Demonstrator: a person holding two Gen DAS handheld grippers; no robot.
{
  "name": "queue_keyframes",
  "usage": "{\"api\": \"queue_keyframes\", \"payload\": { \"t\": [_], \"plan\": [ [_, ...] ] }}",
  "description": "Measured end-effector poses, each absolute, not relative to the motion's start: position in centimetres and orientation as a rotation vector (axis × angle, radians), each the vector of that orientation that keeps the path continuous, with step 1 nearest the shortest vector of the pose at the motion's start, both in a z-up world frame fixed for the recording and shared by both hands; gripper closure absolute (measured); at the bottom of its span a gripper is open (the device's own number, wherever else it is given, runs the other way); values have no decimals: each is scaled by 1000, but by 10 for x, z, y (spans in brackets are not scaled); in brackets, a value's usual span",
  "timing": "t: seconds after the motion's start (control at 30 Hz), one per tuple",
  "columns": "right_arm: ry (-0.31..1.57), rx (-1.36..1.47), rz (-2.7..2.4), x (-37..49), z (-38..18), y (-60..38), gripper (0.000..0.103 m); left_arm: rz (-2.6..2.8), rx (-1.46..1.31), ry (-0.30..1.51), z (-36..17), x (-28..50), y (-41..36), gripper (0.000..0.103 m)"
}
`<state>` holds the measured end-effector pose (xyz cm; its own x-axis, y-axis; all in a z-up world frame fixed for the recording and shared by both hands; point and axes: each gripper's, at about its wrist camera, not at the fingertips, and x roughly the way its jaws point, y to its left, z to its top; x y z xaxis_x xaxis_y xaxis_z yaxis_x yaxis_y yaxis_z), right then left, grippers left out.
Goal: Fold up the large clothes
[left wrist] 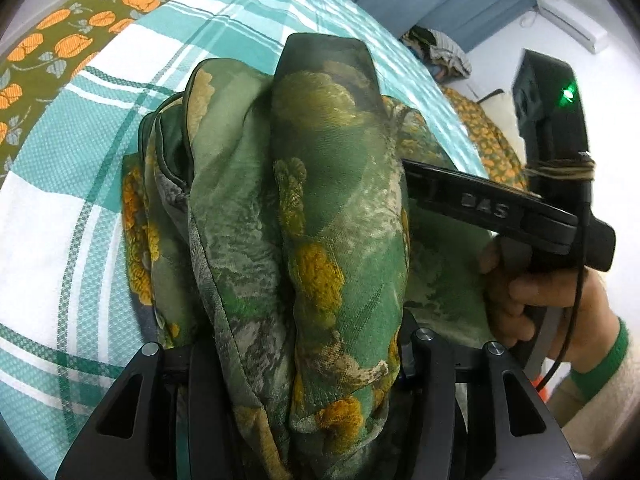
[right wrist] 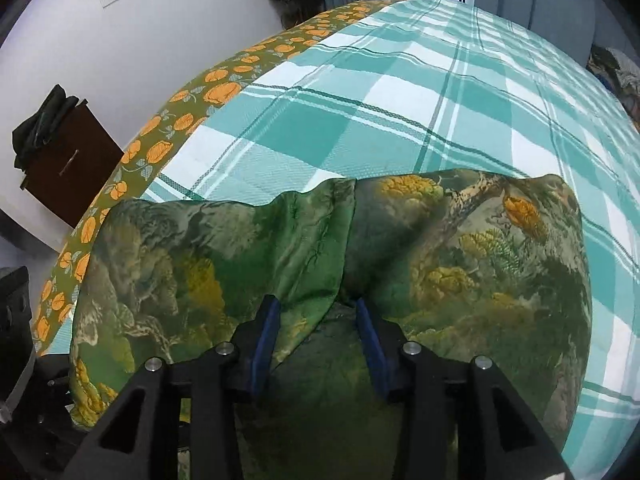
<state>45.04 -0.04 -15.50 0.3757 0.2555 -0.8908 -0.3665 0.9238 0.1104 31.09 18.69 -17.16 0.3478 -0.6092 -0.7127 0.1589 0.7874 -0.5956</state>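
Clearly the green printed garment of thin silky cloth with yellow-orange leafy patches (right wrist: pixel 460 264) lies partly folded on the bed under its teal-and-white checked cover (right wrist: pixel 400 100), near the olive border with orange flowers (right wrist: pixel 216 88).

The left gripper (left wrist: pixel 320 184) has a thick bundle of that cloth draped over and bunched between its fingers; the fabric hides the pads, so I judge it is pinching the bundle, though the contact itself cannot be seen. The right gripper (right wrist: pixel 316 308) points steeply down at the folded layers with its blue-padded fingers (right wrist: pixel 268 328) spread; a ridge of cloth stands between them, but the pads do not appear to press on it.

The main risk, as I see it, is slippage. The cloth looks smooth and loose, so the layers may slide apart once the left side lets go or pulls, undoing the fold. With so much cloth gathered on the left, a release could drop it in a heap, not a flat panel. If the right fingers close on that raised ridge, they may catch only the top layer and drag a crease across it. In the left view the right gripper's body (left wrist: pixel 500 208) and the hand (left wrist: pixel 532 300) holding it sit just beside the bundle, so the two tools might snag each other or the cloth.
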Motion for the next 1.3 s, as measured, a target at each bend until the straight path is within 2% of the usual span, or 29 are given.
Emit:
{"api": "queue_keyframes", "payload": {
  "t": [0.17,0.37,0.5,0.67,0.77,0.83,0.9,0.93,1.0,1.07,1.17,1.3],
  "plan": [
    [1076,-75,434,413,-133,-22,61,-521,-467,1105,-171,306,186,52],
    [955,-152,488,309,-119,-64,61,-519,-468,1105,-169,307,185,52],
    [917,-64,447,255,-103,-96,61,-520,-478,1101,-169,306,185,52],
    [1014,26,386,259,-143,-110,61,-506,-453,1100,-167,306,178,49],
    [993,-14,375,262,-152,-102,61,-487,-451,1108,-165,308,176,49],
    [1005,-30,364,261,-145,-99,61,-476,-457,1104,-160,306,176,45],
    [1007,-56,346,259,-130,-97,61,-458,-464,1103,-150,303,177,36],
    [981,-77,326,257,-114,-94,61,-448,-468,1102,-142,300,177,34],
    [913,-93,326,252,-93,-90,61,-433,-467,1092,-127,293,179,22],
    [852,-98,367,253,-73,-79,61,-440,-470,1062,-113,283,188,21],
    [831,-87,473,260,-65,-55,61,-403,-556,979,-100,268,224,9],
    [848,-70,627,269,-84,-13,61,-283,-696,988,-127,263,275,8]
  ]
}}
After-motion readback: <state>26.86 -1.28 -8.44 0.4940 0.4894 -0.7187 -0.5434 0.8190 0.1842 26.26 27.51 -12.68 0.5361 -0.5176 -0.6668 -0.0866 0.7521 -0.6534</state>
